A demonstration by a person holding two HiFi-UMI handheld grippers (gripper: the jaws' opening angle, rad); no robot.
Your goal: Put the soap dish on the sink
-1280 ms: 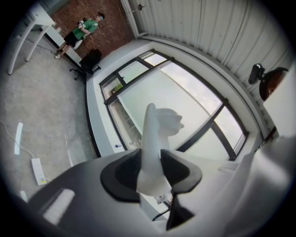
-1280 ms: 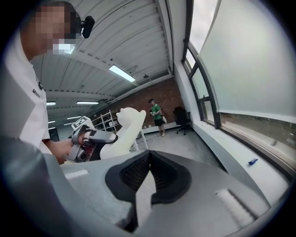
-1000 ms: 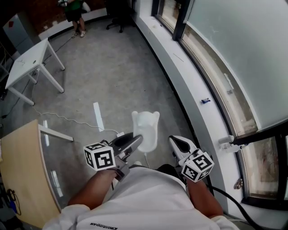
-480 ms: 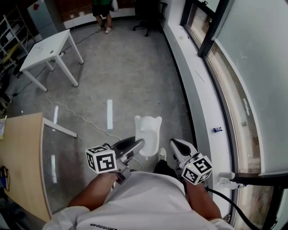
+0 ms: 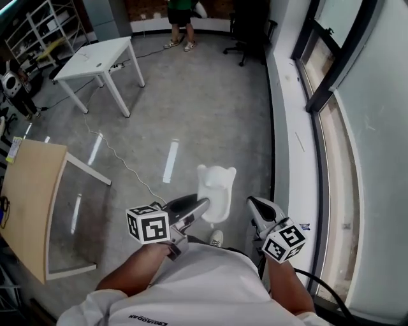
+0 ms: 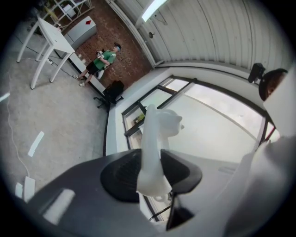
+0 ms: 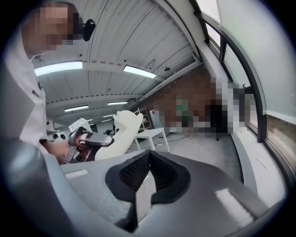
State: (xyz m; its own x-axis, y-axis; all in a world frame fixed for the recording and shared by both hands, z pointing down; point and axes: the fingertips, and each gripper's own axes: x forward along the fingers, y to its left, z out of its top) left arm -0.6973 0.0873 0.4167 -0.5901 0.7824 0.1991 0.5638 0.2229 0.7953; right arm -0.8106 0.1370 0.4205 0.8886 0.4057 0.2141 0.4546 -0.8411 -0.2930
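Between the jaws of the left gripper [image 6: 151, 169], low in the centre of its own view, a white soap dish [image 6: 155, 139] is clamped by its lower edge and stands tall and thin beyond the pads. The head view places it just ahead of the person's chest, over bare floor. The right gripper [image 7: 149, 175], near it, has its jaws drawn together on nothing. No sink appears in any view, so the dish probably has some way to travel.

Risks, judged from here:
- The grip takes only a narrow strip of a smooth, top-heavy piece, so a jolt or quick swing could let it pivot or slip onto the hard floor.
- A thin cable [image 5: 121, 159] snaking across the floor at centre left could catch a foot; a shoe [image 5: 216, 239] shows just below the dish.
- The wooden-topped table [image 5: 29, 184] at lower left and the white table [image 5: 95, 51] at upper left narrow that side, and the window sill [image 5: 296, 146] narrows the right.

A person in green [image 5: 180, 11] stands at the top edge.

Print on the white shirt [image 5: 210, 286] at the bottom edge is upside down and too small to read. The marker cube [image 5: 148, 224] carries only black-and-white squares. A cabinet [image 6: 83, 28] at upper left of the left gripper view bears a red diamond label with no legible text.
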